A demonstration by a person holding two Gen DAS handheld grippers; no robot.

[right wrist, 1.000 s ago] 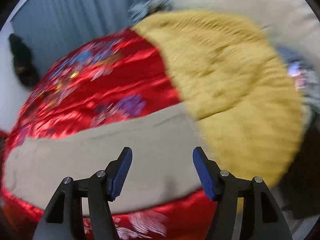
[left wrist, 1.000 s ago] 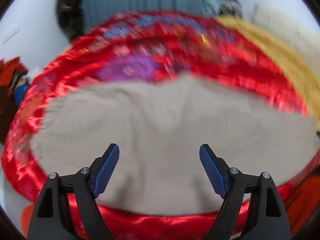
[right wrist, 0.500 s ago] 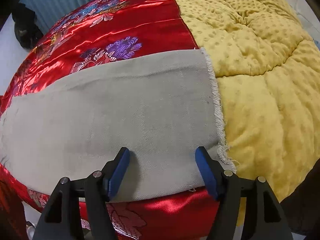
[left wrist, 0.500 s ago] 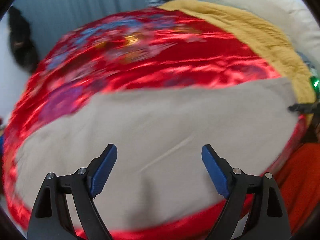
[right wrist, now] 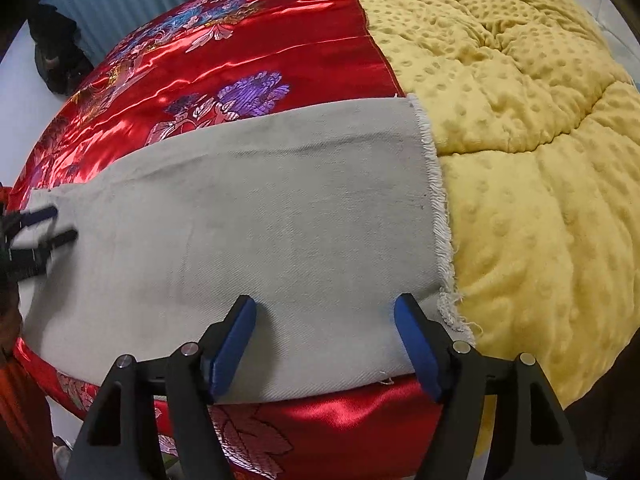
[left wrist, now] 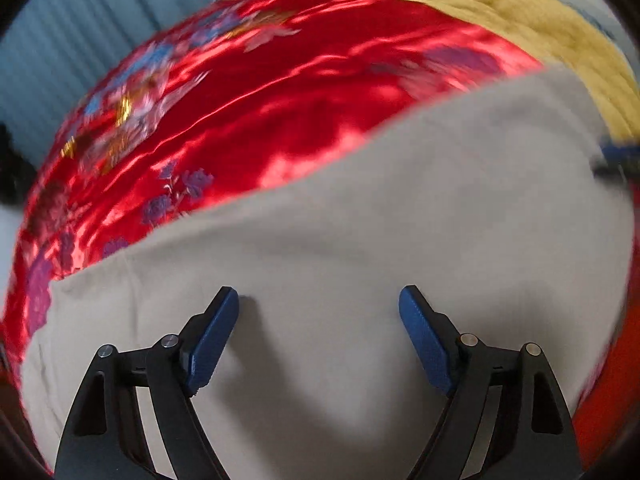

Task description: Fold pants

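The beige pants [left wrist: 360, 240] lie flat across a red satin bedspread [left wrist: 260, 92]. In the right wrist view the pants [right wrist: 260, 220] end in a frayed hem [right wrist: 438, 216] beside a yellow dotted blanket [right wrist: 520, 140]. My left gripper [left wrist: 319, 304] is open and empty, low over the pants' middle. My right gripper [right wrist: 325, 312] is open and empty, just above the near edge of the leg close to the hem. The left gripper also shows blurred at the left edge of the right wrist view [right wrist: 36, 236].
The yellow blanket [left wrist: 500, 12] covers the bed's right side. Blue-grey curtains [left wrist: 80, 40] hang behind the bed. A dark object [right wrist: 56, 52] sits at the far left by the wall. The bed's front edge drops off below the pants [right wrist: 320, 420].
Both grippers have dropped closer to the pants. The left view has swung right and down over the fabric. The right gripper has moved slightly forward near the hem. Both stay open.
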